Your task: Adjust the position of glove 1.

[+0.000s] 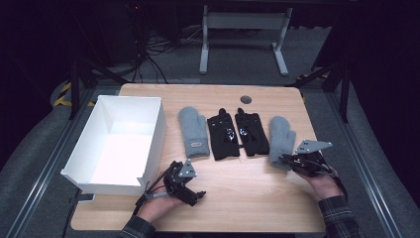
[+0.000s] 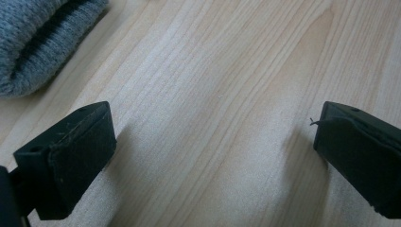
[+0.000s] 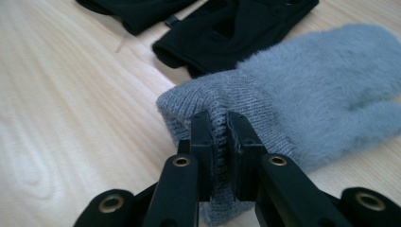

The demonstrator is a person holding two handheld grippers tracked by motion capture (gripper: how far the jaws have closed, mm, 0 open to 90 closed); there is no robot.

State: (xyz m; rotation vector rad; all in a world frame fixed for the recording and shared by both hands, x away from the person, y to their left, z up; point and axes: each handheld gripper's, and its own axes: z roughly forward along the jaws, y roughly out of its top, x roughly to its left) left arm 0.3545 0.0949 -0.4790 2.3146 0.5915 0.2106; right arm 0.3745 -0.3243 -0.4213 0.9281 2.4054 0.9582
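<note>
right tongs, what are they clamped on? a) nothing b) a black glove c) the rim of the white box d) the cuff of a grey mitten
d: in the right gripper view the right tongs pinch the knitted cuff of the grey mitten, while the black gloves lie apart behind it.
</note>
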